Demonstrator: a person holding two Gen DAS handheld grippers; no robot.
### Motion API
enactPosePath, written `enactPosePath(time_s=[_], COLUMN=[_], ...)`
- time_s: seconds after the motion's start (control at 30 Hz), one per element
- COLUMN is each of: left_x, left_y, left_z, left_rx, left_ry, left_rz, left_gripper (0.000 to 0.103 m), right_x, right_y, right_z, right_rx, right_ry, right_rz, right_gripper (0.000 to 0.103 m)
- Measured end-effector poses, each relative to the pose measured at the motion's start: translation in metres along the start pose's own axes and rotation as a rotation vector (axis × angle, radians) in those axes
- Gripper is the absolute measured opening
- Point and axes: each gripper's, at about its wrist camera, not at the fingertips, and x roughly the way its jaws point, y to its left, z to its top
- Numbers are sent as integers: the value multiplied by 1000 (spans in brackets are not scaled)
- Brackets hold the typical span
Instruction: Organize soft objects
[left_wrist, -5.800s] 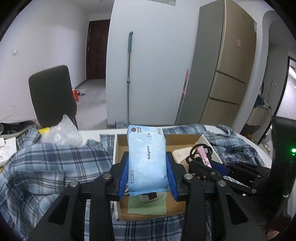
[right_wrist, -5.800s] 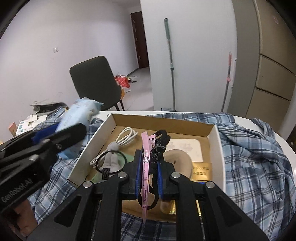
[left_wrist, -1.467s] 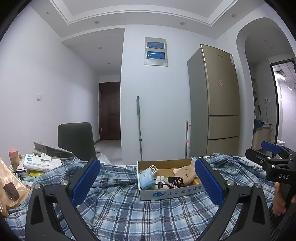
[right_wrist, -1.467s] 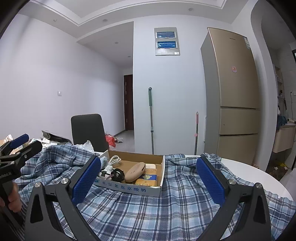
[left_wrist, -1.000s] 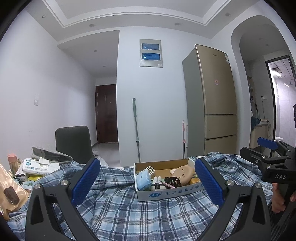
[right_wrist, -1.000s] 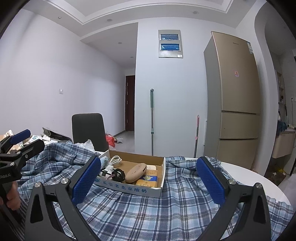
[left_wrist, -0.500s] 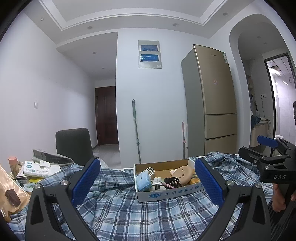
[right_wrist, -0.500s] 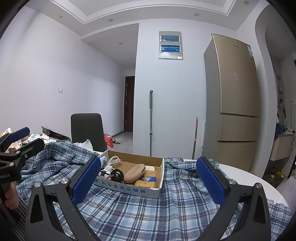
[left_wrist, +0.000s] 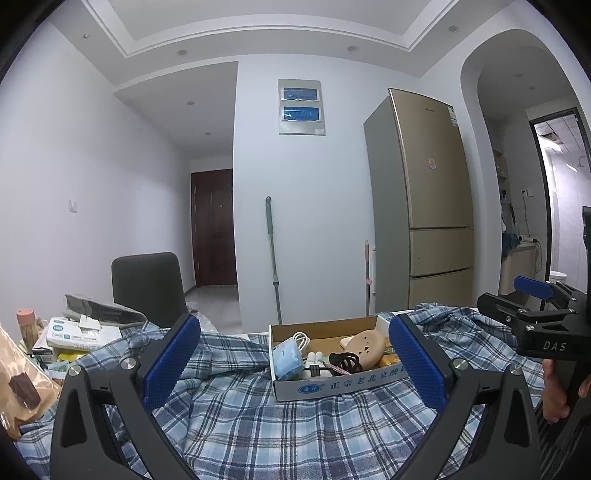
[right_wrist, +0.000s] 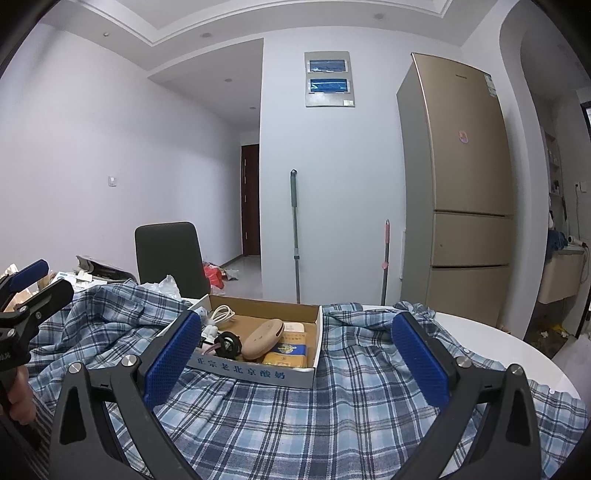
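Pale blue wipes pack (left_wrist: 287, 359) standing at the left end of the cardboard box (left_wrist: 332, 386), beside a white cable (left_wrist: 301, 338), a black hair tie (left_wrist: 345, 362) and a tan cat-face pouch (left_wrist: 364, 347). Box resting on the blue plaid cloth (left_wrist: 277, 424) over the table. Left gripper (left_wrist: 293, 363) spread wide, holding nothing; right gripper (right_wrist: 295, 360) likewise wide apart and empty, both back from the box.

Pretty even, cool light from the recessed ceiling spots (left_wrist: 181, 52), soft shadows, everything sharp, heavy fisheye bending plus black corners.
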Motion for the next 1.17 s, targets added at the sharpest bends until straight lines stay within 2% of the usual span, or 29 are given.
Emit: enactPosePath(time_s=[0.4, 1.17], left_x=[3, 3], left_y=[2, 4], left_z=[0, 1], left_rx=[-10, -8], left_ry=[14, 14], left_rz=[3, 6], left_gripper=[103, 103], right_x=[-7, -6], right_y=[6, 6], right_z=[1, 0], right_rx=[-33, -32], right_ry=[-31, -23], right_rz=[-3, -7], right_gripper=[103, 103])
